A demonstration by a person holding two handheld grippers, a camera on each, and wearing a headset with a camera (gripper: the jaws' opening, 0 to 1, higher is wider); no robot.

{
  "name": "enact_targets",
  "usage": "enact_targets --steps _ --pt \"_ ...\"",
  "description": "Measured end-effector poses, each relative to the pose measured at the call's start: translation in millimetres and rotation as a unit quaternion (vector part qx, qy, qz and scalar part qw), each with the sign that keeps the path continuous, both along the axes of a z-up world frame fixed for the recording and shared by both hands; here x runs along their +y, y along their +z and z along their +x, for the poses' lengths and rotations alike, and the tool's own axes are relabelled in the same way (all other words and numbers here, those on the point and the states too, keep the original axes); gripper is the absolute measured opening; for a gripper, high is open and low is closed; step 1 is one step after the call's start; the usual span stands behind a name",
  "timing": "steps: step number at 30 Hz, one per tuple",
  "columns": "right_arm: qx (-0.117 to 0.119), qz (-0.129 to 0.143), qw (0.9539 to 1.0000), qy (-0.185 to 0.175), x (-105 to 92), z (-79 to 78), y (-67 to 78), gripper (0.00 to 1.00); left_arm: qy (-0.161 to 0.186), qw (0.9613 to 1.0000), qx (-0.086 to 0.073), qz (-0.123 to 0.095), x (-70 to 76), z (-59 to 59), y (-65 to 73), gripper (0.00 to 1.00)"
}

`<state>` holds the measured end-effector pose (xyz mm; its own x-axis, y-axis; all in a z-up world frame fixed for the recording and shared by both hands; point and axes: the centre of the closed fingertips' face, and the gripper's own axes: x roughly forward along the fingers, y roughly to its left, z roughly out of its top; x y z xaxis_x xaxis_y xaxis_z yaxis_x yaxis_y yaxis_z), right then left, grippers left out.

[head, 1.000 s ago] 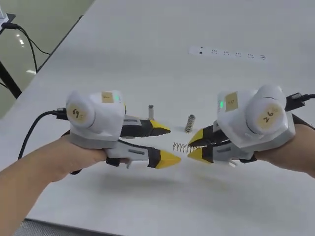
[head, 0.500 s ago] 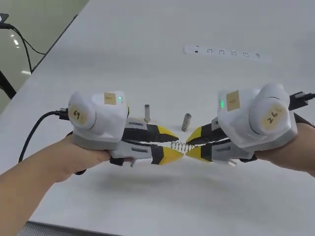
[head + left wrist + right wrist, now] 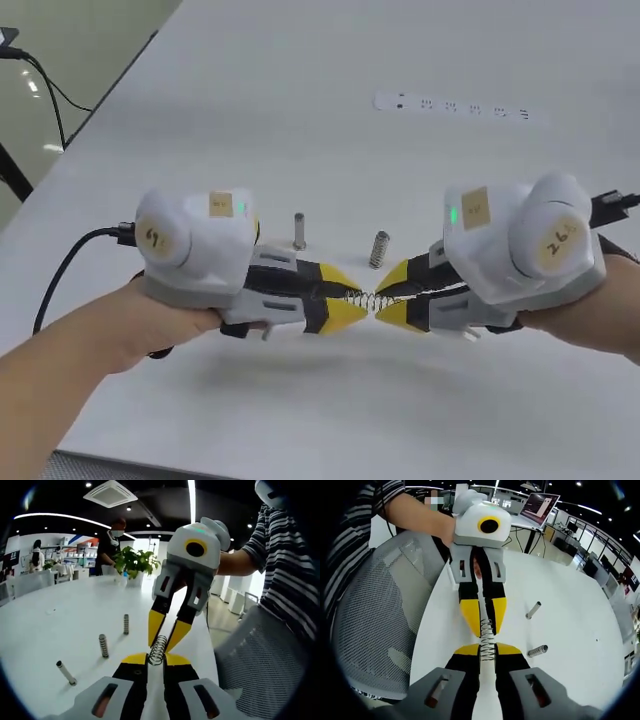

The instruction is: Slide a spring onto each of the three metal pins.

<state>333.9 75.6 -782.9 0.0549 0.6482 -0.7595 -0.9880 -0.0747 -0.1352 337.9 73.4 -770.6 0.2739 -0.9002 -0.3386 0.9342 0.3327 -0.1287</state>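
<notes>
A small bare spring [image 3: 368,298] hangs level above the white table [image 3: 300,100], stretched between both grippers. My right gripper [image 3: 388,297] is shut on its right end and my left gripper [image 3: 352,300] is shut on its left end, tips almost touching. The left gripper view shows the spring [image 3: 158,651] between my left gripper [image 3: 156,659] and the facing right gripper [image 3: 162,642]. In the right gripper view the spring [image 3: 487,637] runs from my right gripper [image 3: 487,650] to the left gripper [image 3: 484,620]. Behind stand a bare pin [image 3: 299,230] and a pin wearing a spring [image 3: 379,250]. A third pin [image 3: 126,624] stands farther off.
A white power strip [image 3: 460,107] lies at the far side of the table. A black cable [image 3: 70,260] trails from the left gripper toward the table's left edge. A grey mesh chair [image 3: 375,605] sits behind the person. Open tabletop surrounds the pins.
The left gripper moved right and its jaws closed onto the free end of the spring held by the right gripper. The right gripper barely moved.
</notes>
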Motion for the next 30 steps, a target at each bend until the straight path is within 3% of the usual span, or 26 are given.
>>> enact_targets --steps 9,13,14,22,27,30 --pt "0.019 0.016 0.9997 -0.007 0.9 -4.3 1.4 0.08 -0.019 0.9998 0.002 0.001 0.0 -4.7 2.3 0.03" --pt "0.038 0.000 0.9989 -0.028 -6.8 -4.8 -5.5 0.14 -0.026 0.9997 0.004 0.001 -1.0 -7.0 2.3 0.03" --pt "0.038 -0.003 0.9987 -0.035 -9.8 -4.4 -8.5 0.17 -0.024 0.9997 0.005 0.000 -0.7 -6.7 3.0 0.03" --pt "0.023 0.006 0.9993 -0.030 -14.6 -5.4 -5.8 0.13 -0.035 0.9993 0.011 0.000 -2.2 -10.6 0.8 0.03" --pt "0.023 0.003 0.9996 -0.014 -14.6 -9.3 -5.1 0.10 -0.037 0.9992 0.011 -0.002 -4.6 -11.7 0.8 0.03" --pt "0.011 0.001 0.9999 -0.004 -14.5 -10.0 -5.9 0.08 -0.037 0.9992 0.012 -0.002 -4.7 -11.8 1.0 0.03"
